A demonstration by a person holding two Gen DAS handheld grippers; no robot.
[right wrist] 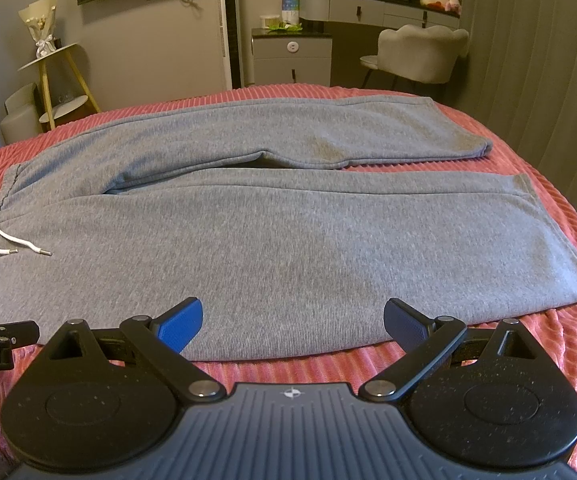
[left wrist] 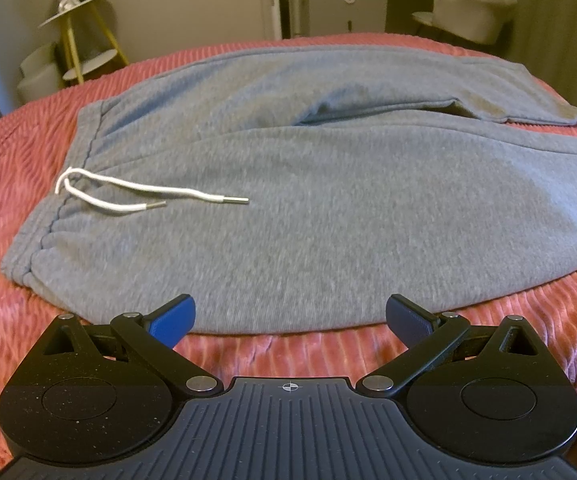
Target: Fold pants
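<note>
The grey knit sweatpants [left wrist: 308,216] lie spread flat and unfolded on a pink ribbed bedspread [left wrist: 16,148], waistband to the left and leg hems to the right. Both legs run side by side, the far leg [right wrist: 288,136] slightly apart from the near leg [right wrist: 308,248] toward the hems. A white drawstring with metal tips [left wrist: 128,196] rests loose on the front near the waistband.

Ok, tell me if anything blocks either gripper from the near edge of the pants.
Nothing visible does. The left gripper and right gripper, jaws open, face the pants directly, with only bare pink bedspread between them.
</note>
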